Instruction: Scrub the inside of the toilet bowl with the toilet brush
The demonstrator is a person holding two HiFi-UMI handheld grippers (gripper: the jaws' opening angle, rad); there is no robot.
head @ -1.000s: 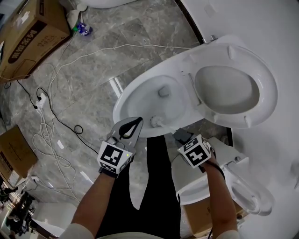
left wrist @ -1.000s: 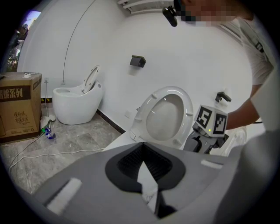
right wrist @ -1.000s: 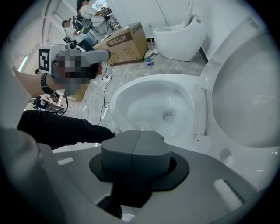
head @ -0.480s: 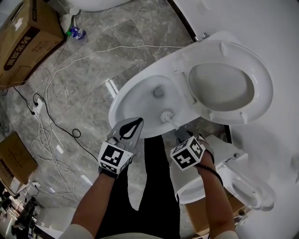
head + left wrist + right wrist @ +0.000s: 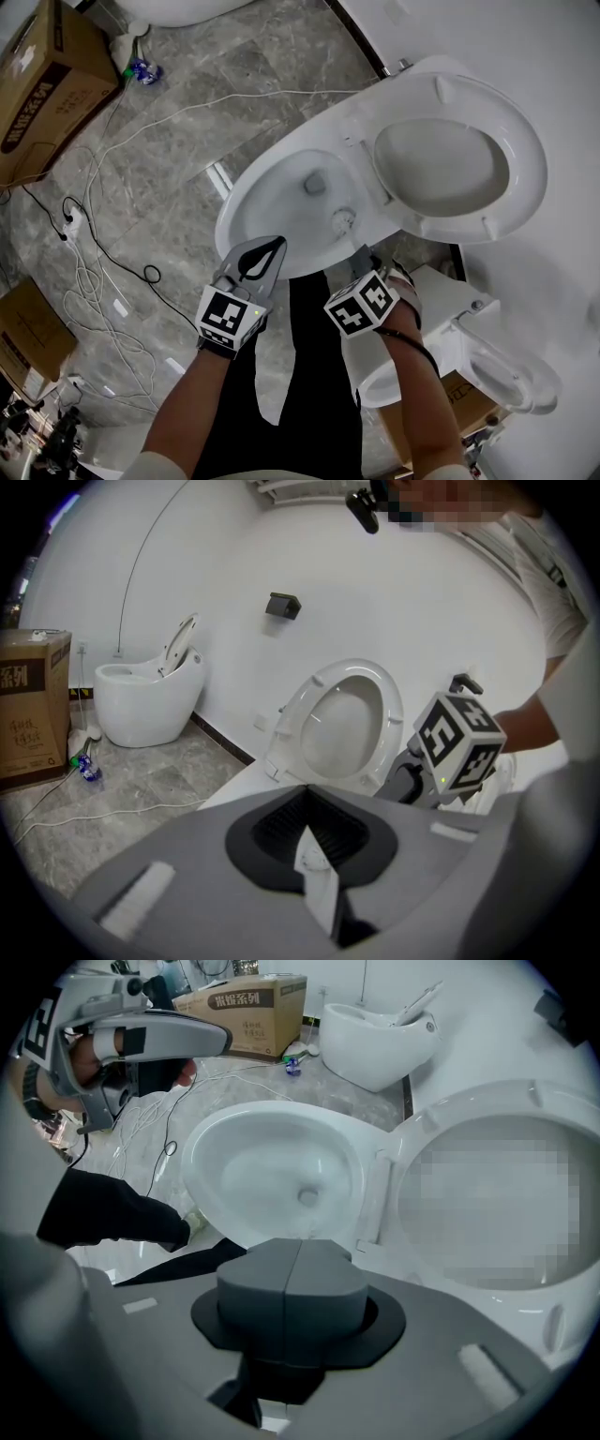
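Right hand-held gripper point(image 5: 360, 259) was clamped on toilet brush point(image 5: 344, 221), head at toilet bowl's point(image 5: 246, 187) 4 o'clock. Judged light, stiff, wet-slick; grip mid-handle. Left hand-held gripper point(image 5: 268, 247) closed, empty.

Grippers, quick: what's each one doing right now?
Left gripper: cannot be told; no brush in it.
Right gripper: closed, holding the toilet brush.

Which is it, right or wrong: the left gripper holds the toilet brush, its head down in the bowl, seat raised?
Wrong gripper. The right gripper holds the toilet brush, its head down in the bowl, seat raised; the left gripper hovers by the near rim. The head view shows it.
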